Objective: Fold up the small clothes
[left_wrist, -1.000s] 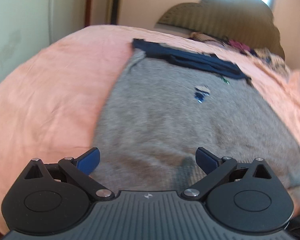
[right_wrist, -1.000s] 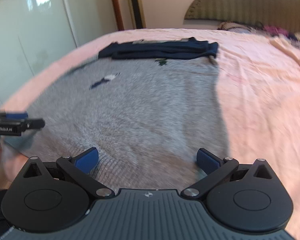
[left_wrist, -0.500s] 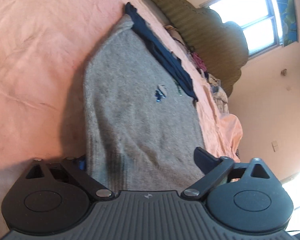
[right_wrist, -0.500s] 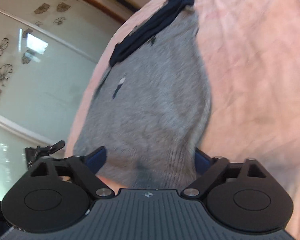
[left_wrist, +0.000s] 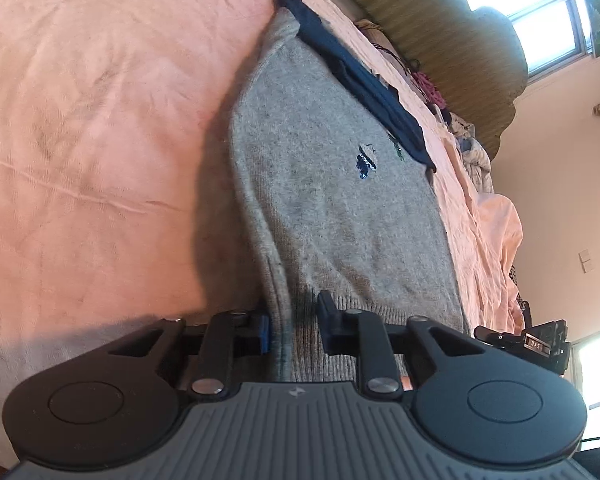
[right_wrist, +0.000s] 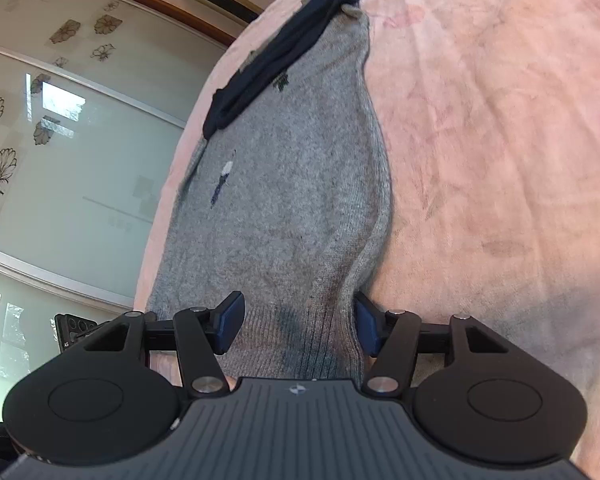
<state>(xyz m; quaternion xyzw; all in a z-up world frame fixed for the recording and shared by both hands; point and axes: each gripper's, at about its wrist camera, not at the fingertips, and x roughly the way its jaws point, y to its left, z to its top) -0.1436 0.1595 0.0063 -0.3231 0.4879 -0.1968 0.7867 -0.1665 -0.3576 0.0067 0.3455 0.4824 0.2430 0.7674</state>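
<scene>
Grey sweater (left_wrist: 340, 200) lies on the pink sheet (left_wrist: 80, 120); left gripper (left_wrist: 292, 320) pinches its hem, right gripper (right_wrist: 296, 320) straddles it half-open. Only the left view shows the window (left_wrist: 540, 12).

The left gripper (left_wrist: 292, 326) sits low in frame, fingers nearly closed; the right gripper (right_wrist: 298, 326) low too, fingers wider.
</scene>
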